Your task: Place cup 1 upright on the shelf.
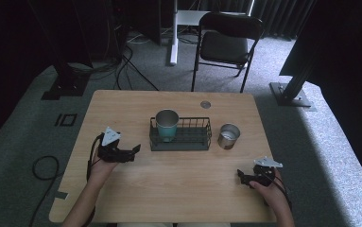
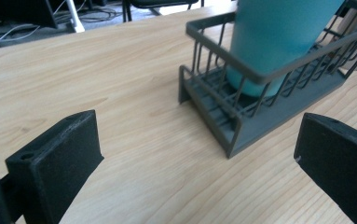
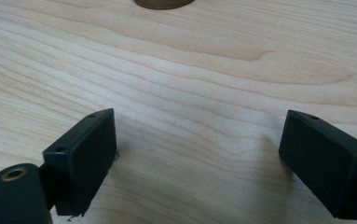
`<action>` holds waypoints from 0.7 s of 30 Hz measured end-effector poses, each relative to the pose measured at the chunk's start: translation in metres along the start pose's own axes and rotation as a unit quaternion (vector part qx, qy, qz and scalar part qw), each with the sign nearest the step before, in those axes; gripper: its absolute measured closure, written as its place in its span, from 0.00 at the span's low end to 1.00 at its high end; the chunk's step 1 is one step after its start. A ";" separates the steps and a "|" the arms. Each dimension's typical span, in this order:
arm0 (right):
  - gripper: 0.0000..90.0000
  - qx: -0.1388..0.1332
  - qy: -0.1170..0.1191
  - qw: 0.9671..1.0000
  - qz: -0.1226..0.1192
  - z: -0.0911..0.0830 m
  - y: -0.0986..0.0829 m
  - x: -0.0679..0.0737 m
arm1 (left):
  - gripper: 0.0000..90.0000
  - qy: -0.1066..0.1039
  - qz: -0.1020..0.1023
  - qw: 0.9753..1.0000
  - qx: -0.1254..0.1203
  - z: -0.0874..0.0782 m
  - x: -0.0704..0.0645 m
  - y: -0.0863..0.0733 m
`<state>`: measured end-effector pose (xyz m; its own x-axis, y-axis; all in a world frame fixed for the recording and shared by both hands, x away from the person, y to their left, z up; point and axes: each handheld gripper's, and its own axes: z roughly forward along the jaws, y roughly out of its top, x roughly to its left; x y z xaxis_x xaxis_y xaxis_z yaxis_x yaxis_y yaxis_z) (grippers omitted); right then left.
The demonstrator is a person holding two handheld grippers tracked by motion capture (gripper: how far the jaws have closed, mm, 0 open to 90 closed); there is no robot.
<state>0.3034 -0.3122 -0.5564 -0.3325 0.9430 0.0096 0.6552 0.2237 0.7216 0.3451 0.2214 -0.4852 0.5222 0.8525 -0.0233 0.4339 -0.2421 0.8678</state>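
Presently, the left gripper (image 1: 135, 150) sits low over the desk (image 1: 169, 189) at about 8 o'clock from the wire basket (image 1: 181, 140), near its left end but apart from it, jaws spread wide with nothing between them. In the left gripper view the basket (image 2: 241, 126) lies just ahead, between the jaws' line of sight and toward 1 o'clock, resting flat on the desk. A teal cup (image 1: 167, 125) stands upright in the basket's left end, its rim above the wire wall; the left gripper view shows its teal body (image 2: 278, 42) inside the wires.

A metal cup (image 1: 228, 136) stands upright on the desk just beside the basket's right end, at 3 o'clock from it, not touching as far as can be told.

The right gripper (image 1: 241, 176) rests near the desk's front right edge, at about 5 o'clock from the basket and well apart from it. Its jaws are likewise spread, bare wood between them in the right gripper view.
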 end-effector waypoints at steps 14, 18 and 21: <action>0.12 0.000 0.000 1.000 0.000 0.000 0.000 0.000 | 0.01 0.016 -0.017 1.000 0.009 -0.018 0.012 -0.033; 0.12 0.000 0.000 1.000 -0.002 0.000 0.000 0.000 | 0.01 0.022 -0.023 0.999 0.012 -0.024 0.014 -0.043; 0.12 -0.001 0.000 1.000 -0.002 0.000 0.000 0.000 | 0.01 0.026 -0.029 0.999 0.013 -0.028 0.016 -0.049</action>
<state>0.3034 -0.3124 -0.5565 -0.3346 0.9423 0.0073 0.6533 0.2264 0.7225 0.3117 0.2603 -0.5138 0.4564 0.8885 -0.0470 0.4817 -0.2023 0.8527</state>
